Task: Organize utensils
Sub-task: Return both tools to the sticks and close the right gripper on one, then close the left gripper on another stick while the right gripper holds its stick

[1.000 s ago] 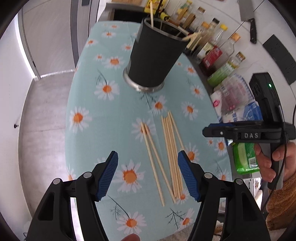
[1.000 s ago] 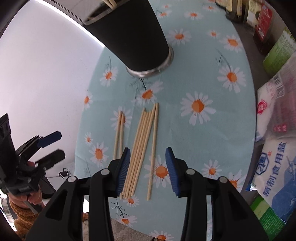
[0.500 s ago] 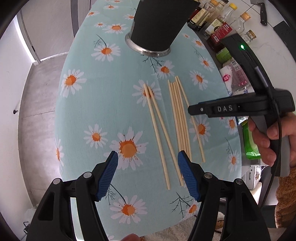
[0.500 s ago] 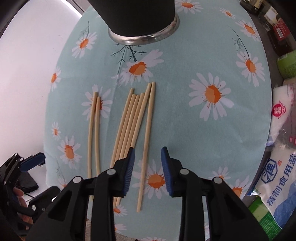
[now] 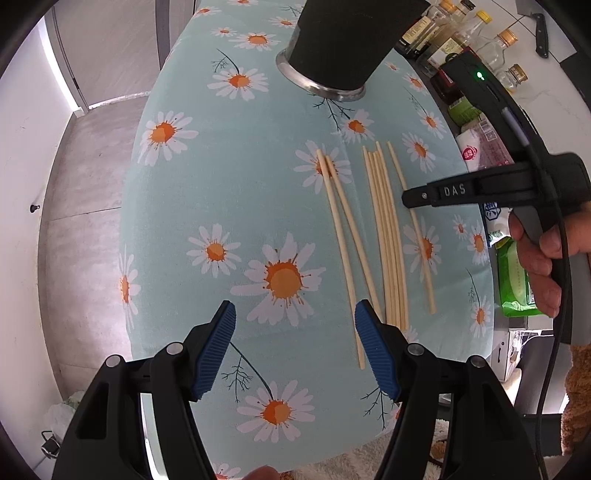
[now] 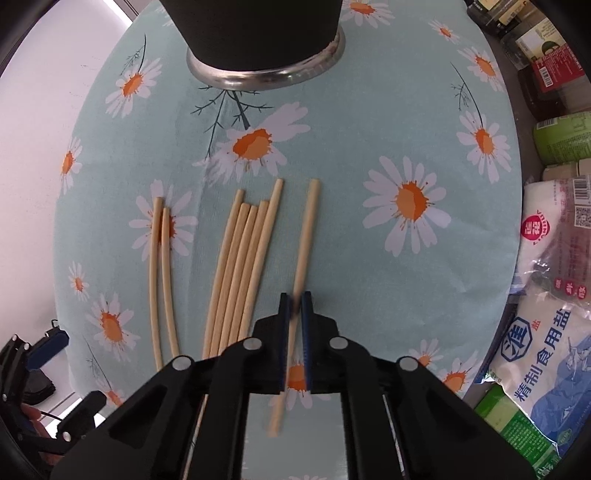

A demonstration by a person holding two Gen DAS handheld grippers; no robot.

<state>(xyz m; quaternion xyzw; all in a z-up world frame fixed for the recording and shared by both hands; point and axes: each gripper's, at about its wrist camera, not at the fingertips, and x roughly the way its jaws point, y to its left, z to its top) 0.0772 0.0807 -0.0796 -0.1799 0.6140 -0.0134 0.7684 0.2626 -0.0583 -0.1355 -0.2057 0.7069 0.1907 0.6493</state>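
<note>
Several bamboo chopsticks lie on the daisy tablecloth (image 6: 369, 122) in front of a black utensil cup (image 6: 258, 33). A pair (image 6: 160, 266) lies at the left, a bundle (image 6: 243, 258) in the middle, and a single chopstick (image 6: 306, 236) at the right. My right gripper (image 6: 294, 306) is shut on the single chopstick near its middle, low at the cloth. My left gripper (image 5: 295, 332) is open and empty above the near table edge, left of the pair (image 5: 343, 229). The cup (image 5: 347, 40) stands at the far end; the right gripper's body (image 5: 480, 188) hangs over the chopsticks.
Sauce bottles (image 5: 461, 37) line the far right edge. Salt bags (image 6: 546, 354) and green packets (image 6: 561, 144) lie off the table's right side. A knife (image 5: 539, 26) hangs on the wall. Grey floor (image 5: 85, 177) lies left of the table.
My right gripper dropped to the cloth and closed on the rightmost chopstick, which now lies apart from the bundle. My left gripper drifted left, staying open.
</note>
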